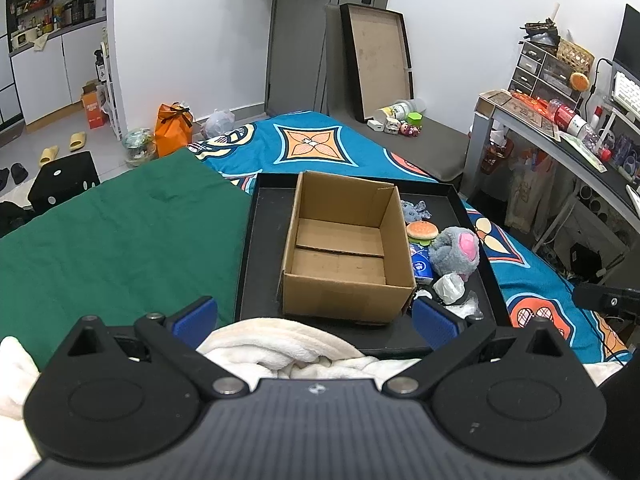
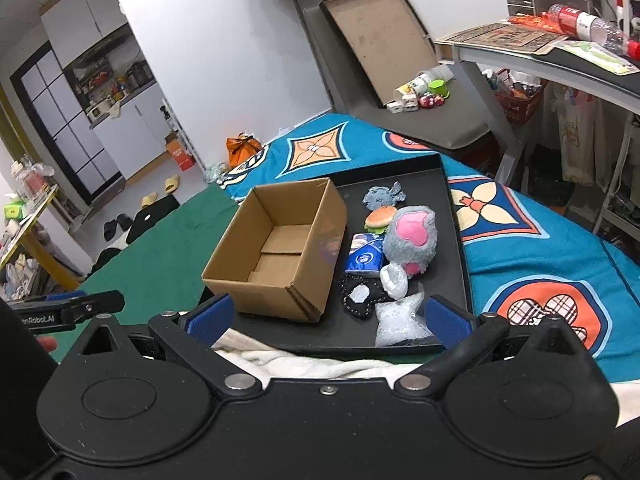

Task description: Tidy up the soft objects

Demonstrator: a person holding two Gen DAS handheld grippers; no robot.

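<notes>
Right wrist view first: the right gripper (image 2: pixel 326 320) hangs with jaws spread wide and empty over a cream fleece blanket (image 2: pixel 304 356), short of the black tray's (image 2: pixel 456 216) near edge. The left gripper (image 1: pixel 314 318), equally spread and empty, faces the cardboard box (image 1: pixel 344 240), which stands open and empty toward the tray's left side, likely as the bin. Along the tray's right edge lie bubble wrap (image 2: pixel 400 318), a tissue pack (image 2: pixel 366 254), a grey plush (image 2: pixel 412 236) and a burger toy (image 2: pixel 380 218), still unsorted.

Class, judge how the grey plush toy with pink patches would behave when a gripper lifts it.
The grey plush toy with pink patches probably squashes under the fingers, given its fuzzy, stuffed look. It is likely light. Its rounded body may roll slightly on the black tray if nudged.
</notes>
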